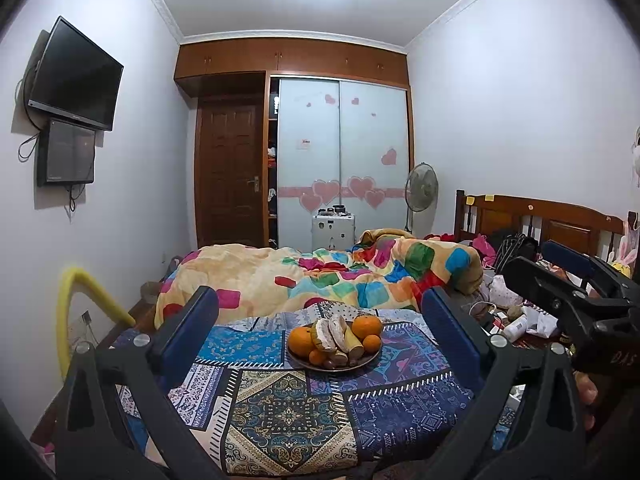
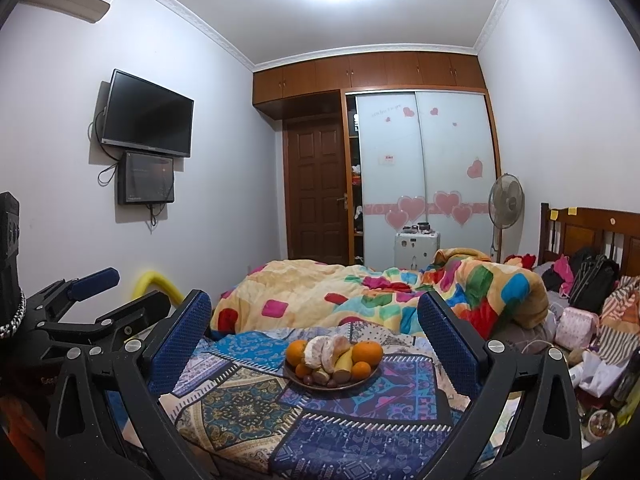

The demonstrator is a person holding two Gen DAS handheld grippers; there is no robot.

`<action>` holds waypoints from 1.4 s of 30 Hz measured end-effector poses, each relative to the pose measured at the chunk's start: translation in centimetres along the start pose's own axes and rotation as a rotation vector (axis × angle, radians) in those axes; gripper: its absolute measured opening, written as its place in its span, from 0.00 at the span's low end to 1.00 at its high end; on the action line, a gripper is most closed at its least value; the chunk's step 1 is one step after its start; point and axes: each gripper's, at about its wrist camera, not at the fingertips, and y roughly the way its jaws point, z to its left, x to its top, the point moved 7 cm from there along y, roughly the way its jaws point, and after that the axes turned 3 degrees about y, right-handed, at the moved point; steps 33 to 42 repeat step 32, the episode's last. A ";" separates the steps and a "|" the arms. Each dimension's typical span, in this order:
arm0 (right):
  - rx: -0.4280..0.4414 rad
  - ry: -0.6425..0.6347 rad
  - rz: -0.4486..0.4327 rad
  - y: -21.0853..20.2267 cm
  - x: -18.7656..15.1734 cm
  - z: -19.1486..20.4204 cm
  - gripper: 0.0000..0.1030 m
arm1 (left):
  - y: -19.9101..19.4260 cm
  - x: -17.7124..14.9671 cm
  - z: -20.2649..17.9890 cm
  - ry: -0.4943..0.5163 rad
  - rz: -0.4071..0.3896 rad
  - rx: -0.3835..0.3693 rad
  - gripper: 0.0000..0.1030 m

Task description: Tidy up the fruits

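Left wrist view shows the plate [image 1: 362, 362] of fruits sitting on the patterned cloth [image 1: 288, 408] that covers the bench, with every piece heaped on it: a large orange [image 1: 366, 326] at the back right, another orange [image 1: 301, 340] at the left, peeled pomelo segments [image 1: 330, 334] and a banana [image 1: 354, 344] in the middle, and what look like small dark fruits at the front rim, though they are too small to name surely. Nothing lies off the plate, so by my reading the sorting has not begun, or is already finished; the pictures cannot settle which. Both tools hang well short of the plate. The left gripper [image 1: 320, 320] has its jaws wide and empty, and so has the right gripper [image 2: 316, 324]. Behind the bench lies the bed under a bright quilt [image 2: 360, 292].
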 end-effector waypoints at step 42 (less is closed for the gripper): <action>-0.008 0.010 0.018 0.8 -0.2 -0.4 1.00 | 0.7 -0.1 0.6 -0.015 0.020 -0.033 1.00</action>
